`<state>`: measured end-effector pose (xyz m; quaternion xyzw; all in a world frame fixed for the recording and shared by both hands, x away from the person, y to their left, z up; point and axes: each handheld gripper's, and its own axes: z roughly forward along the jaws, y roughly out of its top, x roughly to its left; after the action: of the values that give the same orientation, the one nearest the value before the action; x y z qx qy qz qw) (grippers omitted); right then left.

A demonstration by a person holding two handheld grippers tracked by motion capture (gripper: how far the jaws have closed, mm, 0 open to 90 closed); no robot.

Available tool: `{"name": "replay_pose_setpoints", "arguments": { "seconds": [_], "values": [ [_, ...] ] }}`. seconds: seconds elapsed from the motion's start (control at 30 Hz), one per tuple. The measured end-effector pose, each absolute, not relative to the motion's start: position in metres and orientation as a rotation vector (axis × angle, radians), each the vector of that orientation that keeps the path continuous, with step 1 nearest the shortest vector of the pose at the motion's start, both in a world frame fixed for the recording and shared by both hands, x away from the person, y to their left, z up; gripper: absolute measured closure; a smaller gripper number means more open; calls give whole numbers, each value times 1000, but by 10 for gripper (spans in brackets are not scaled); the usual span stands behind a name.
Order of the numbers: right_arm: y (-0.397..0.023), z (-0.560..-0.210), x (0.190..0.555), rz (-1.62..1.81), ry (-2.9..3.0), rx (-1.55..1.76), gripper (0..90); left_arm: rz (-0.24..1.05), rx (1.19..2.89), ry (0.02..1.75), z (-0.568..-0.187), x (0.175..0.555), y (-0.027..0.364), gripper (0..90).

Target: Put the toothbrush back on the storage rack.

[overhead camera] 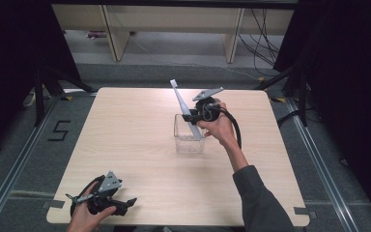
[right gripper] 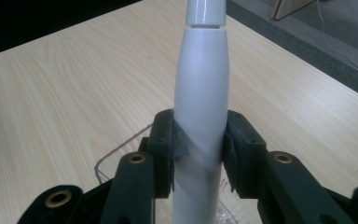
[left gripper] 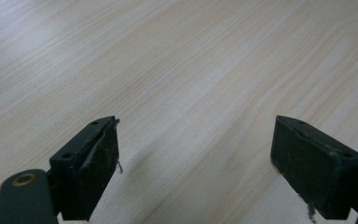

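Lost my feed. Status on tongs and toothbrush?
Right tongs shut on electric toothbrush, base inside clear container. Left tongs open, idle over table. Nothing in the way.

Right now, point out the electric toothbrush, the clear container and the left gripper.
electric toothbrush (right gripper: 201, 84): right gripper view, on its white handle.
clear container (overhead camera: 189, 144): high view, on its front wall.
left gripper (overhead camera: 125, 205): high view, between its open jaws.

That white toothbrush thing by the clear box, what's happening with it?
A person's right gripper is clamped on the handle of a white electric toothbrush, holding it tilted with its lower end inside the clear plastic box mid-table. The left gripper rests open near the table's front edge, holding nothing.
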<state>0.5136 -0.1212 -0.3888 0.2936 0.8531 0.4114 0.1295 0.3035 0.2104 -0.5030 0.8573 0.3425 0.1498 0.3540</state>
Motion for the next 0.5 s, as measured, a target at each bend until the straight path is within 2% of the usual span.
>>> {"name": "replay_pose_setpoints", "arguments": {
  "seconds": [0.5],
  "values": [
    [-114,-403,517,1145,2496,878,670,378,2209,884,-503,303,210,149]
  ]
}}
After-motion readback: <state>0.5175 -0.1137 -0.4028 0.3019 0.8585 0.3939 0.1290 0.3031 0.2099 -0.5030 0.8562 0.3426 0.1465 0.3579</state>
